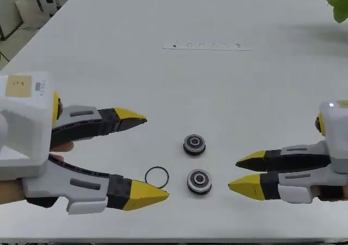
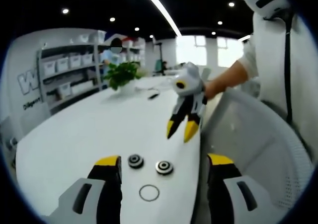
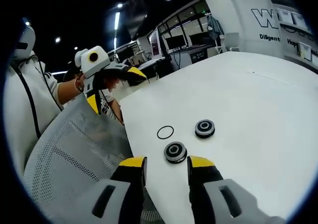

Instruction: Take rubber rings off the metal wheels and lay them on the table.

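Two small metal wheels with dark rims lie flat on the white table (image 1: 163, 82), one farther (image 1: 194, 144) and one nearer (image 1: 199, 181). A loose black rubber ring (image 1: 157, 177) lies flat just left of the nearer wheel. My left gripper (image 1: 148, 156) is wide open and holds nothing, its lower tip close beside the ring. In the left gripper view the ring (image 2: 149, 192) sits ahead of its jaws, before both wheels (image 2: 135, 160) (image 2: 164, 167). My right gripper (image 1: 238, 174) is open with a narrow gap, just right of the nearer wheel (image 3: 175, 152). The ring (image 3: 165, 132) and far wheel (image 3: 204, 128) lie beyond.
The table's front edge runs just below both grippers. A row of small marks (image 1: 206, 45) crosses the far table. A potted plant (image 1: 340, 3) stands at the far right corner. A white mesh chair (image 3: 64, 149) is beside the near edge.
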